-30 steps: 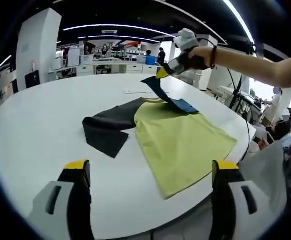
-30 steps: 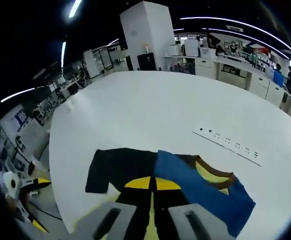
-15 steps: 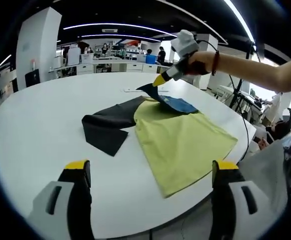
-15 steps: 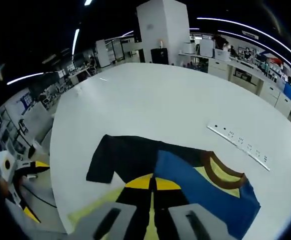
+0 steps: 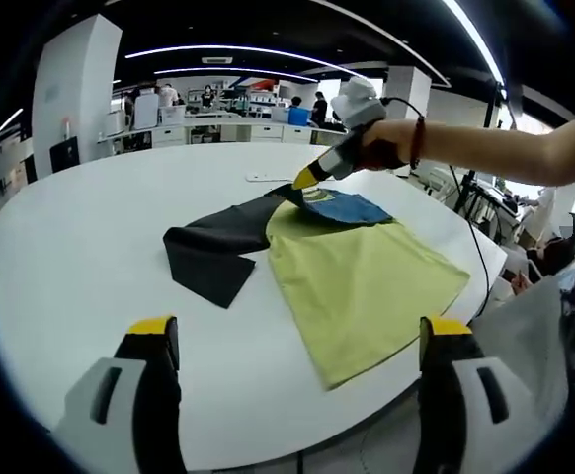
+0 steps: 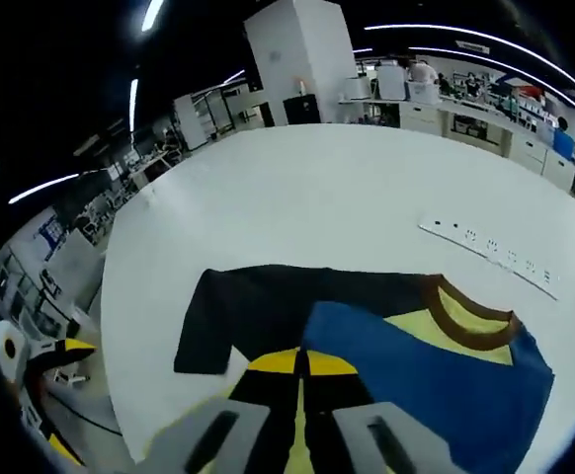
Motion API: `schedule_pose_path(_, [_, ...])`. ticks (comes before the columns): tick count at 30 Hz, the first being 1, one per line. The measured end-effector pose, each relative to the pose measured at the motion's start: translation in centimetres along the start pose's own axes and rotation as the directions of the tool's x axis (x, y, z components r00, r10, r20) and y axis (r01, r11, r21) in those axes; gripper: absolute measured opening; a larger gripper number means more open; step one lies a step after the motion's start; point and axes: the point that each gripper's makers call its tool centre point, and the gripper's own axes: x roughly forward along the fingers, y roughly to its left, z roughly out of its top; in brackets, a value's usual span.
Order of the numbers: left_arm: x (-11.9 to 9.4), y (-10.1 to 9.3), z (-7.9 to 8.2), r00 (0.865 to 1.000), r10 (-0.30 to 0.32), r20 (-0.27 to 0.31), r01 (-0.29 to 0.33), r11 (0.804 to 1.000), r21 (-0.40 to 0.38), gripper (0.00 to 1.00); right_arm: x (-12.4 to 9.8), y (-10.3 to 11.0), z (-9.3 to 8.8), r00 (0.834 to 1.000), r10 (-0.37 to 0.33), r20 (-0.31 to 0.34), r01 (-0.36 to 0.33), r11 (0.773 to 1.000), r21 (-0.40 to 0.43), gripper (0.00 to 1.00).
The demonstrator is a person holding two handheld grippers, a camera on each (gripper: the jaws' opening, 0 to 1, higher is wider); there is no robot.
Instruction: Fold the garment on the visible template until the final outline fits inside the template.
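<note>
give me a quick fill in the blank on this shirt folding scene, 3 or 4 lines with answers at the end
The right gripper is shut on the shirt's ____ sleeve.
The shirt's other sleeve is ____ in colour.
The left gripper's fingers stand ____, holding nothing.
The shirt's collar is ____.

Missing words: blue; black; open; brown
</note>
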Motion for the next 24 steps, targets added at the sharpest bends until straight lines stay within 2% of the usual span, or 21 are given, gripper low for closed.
schedule_pose_path(5, [0.1, -0.2, 0.0, 1.0, 0.003, -0.01, -0.003, 1.0, 0.023, 0.99, 1.5, 0.4, -1.5, 1.0, 0.007, -0.03, -0.006, 0.999, 0.034, 0.0])
schedule_pose_path(13, [0.2, 0.2, -0.2, 1.0, 0.01, -0.016, -0.01, 1.0, 0.016, 0.99, 3.4, 1.4, -4.2, 0.994, 0.052, -0.096, -0.053, 0.999, -0.009, 0.0])
schedule_pose_path(16, [0.2, 0.4, -0.4, 1.0, 0.015, -0.018, -0.015, 1.0, 0.015, 0.99, 3.7, 1.2, -5.0, 0.992, 0.038, -0.123, -0.047, 0.996, -0.075, 0.11])
schedule_pose_path(20, [0.2, 0.6, -0.5, 1.0, 0.02, -0.023, -0.019, 1.0, 0.016, 0.99, 3.4, 0.9, -4.4, 0.996, 0.028, -0.087, -0.041, 0.987, -0.156, 0.28])
schedule_pose_path(24, [0.4, 0.6, -0.3, 1.0, 0.017, -0.02, -0.017, 1.0, 0.017, 0.99, 2.8, 0.4, -3.6, 0.998, 0.015, -0.061, -0.026, 0.98, -0.198, 0.52])
